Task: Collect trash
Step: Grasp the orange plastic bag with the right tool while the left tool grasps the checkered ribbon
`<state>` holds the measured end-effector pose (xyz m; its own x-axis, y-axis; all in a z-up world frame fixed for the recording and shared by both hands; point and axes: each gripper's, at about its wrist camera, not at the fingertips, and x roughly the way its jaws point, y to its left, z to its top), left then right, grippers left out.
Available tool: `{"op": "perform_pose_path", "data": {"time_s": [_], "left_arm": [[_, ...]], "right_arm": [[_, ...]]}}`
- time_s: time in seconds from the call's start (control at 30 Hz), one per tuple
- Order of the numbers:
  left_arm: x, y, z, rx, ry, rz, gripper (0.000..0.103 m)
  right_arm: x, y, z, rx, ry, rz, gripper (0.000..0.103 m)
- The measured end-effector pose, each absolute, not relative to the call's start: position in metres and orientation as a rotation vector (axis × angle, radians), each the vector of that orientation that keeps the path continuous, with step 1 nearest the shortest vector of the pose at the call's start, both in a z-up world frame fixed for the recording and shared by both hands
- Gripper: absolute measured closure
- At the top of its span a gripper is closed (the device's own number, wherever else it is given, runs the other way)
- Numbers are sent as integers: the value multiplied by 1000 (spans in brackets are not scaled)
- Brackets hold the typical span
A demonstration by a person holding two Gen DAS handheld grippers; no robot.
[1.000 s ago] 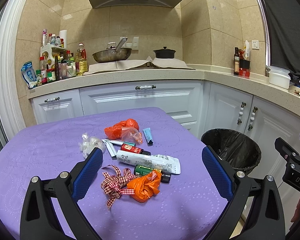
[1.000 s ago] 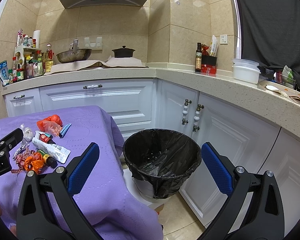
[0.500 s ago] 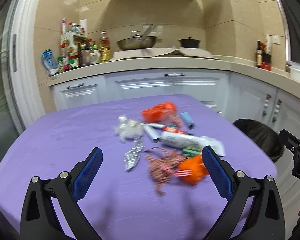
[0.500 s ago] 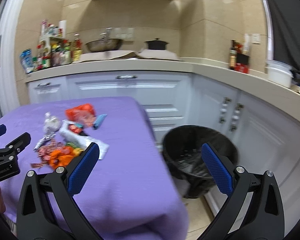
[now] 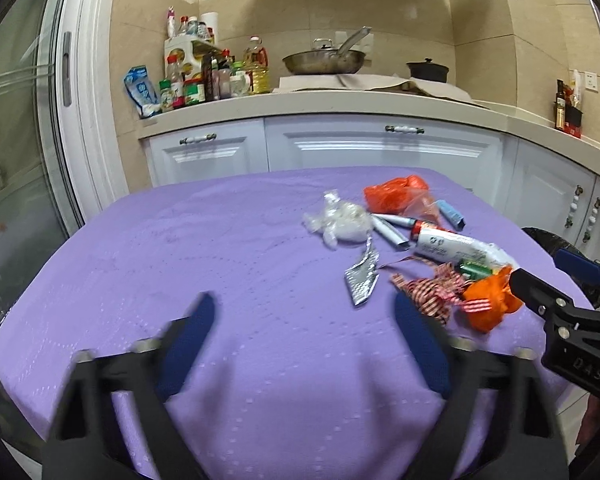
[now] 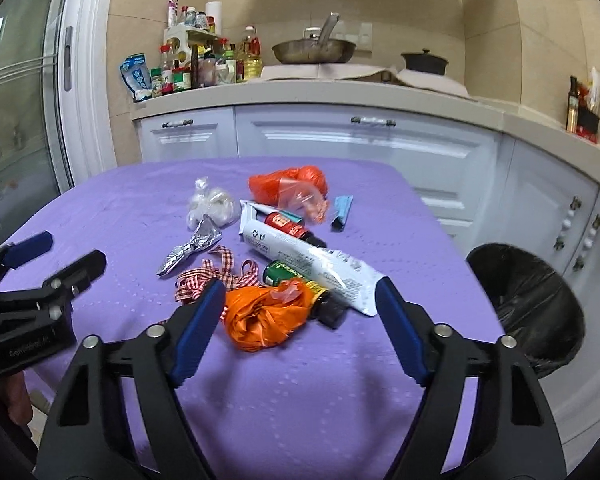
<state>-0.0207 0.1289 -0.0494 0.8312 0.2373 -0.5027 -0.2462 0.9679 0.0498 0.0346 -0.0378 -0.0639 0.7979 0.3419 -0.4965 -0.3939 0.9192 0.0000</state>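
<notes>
Trash lies in a heap on the purple tablecloth (image 6: pixel 300 400): an orange bag wad (image 6: pixel 266 316), a red checked ribbon (image 6: pixel 216 276), a white tube (image 6: pixel 312 264), a green can (image 6: pixel 292 278), a silver foil wrapper (image 6: pixel 190 252), a clear plastic wad (image 6: pixel 212 204), a red-orange bag (image 6: pixel 290 186) and a blue packet (image 6: pixel 342 212). My right gripper (image 6: pixel 300 320) is open and empty, just in front of the orange wad. My left gripper (image 5: pixel 304 336) is open and empty over bare cloth, left of the heap (image 5: pixel 440 256). A black-lined trash bin (image 6: pixel 528 300) stands right of the table.
White cabinets and a beige counter (image 6: pixel 340 92) run behind the table and along the right. On the counter are bottles (image 6: pixel 188 68), a wok (image 6: pixel 314 50) and a black pot (image 6: pixel 424 60). A glass door (image 5: pixel 16 160) is at the left.
Both grippers have swung left. The right one turned from the bin to face the trash heap and moved close to the orange wad. The left one now faces bare cloth.
</notes>
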Motion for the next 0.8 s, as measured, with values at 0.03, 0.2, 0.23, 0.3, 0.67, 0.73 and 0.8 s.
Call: {"op": "perform_pose_path", "data": {"time_s": [0.03,0.2,0.23,0.3,0.67,0.73,0.8], "left_arm": [[-19,133,-52,-27,547,256,37],[-15,141,-56,-61,559,255,37],[-14,141,-56,-61,559,251,37],[-14,139,-56,-57,560,245,37],[-10,132,-59,-72,576,203,37],[-9,129,-58,-76,574,192,37],[-8,125,-57,-73,573,184,37]], "right_arm": [[37,-38,-65,-100,519,392,32],[49,-34,-71,-87,549,396,33],[50,-32,-73,-89,552,397,33],[54,-30,-77,-87,569,410,43],[53,-28,-78,-36,597,505,79],[53,-29,-76,-29,603,514,83],[52,-30,-77,-31,605,515,84]]}}
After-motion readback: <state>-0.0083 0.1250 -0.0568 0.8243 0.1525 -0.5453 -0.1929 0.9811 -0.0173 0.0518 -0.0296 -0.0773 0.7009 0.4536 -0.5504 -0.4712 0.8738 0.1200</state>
